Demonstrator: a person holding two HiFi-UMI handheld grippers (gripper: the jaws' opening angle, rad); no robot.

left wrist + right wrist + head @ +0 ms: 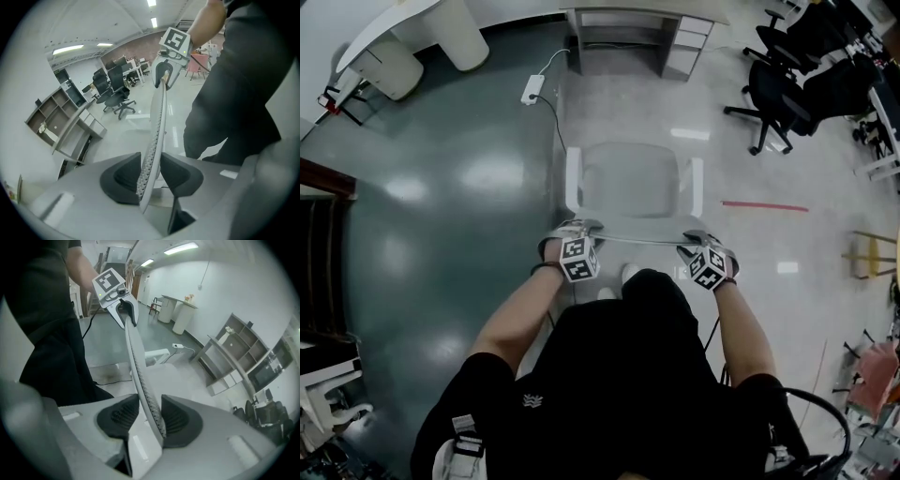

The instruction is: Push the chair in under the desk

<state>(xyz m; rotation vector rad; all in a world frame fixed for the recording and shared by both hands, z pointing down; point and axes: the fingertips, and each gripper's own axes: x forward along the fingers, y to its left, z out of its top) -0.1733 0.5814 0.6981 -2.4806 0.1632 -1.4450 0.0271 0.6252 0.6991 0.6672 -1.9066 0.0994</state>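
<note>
A white chair [633,178] stands on the floor facing the grey desk [633,13] at the top of the head view, with a stretch of floor between them. I stand behind it. My left gripper [572,229] is on the left end of the backrest's top edge and my right gripper [696,240] on the right end. In the left gripper view the thin mesh backrest [157,117] runs between the dark pads [123,177] of the left gripper [151,176], which press on it. In the right gripper view the backrest [136,362] sits the same way in my right gripper [150,416].
Black office chairs [778,84] stand at the upper right. A white power strip [532,90] with its cable lies on the floor left of the desk. A red tape line [764,205] marks the floor at right. A curved white counter [422,28] is at upper left.
</note>
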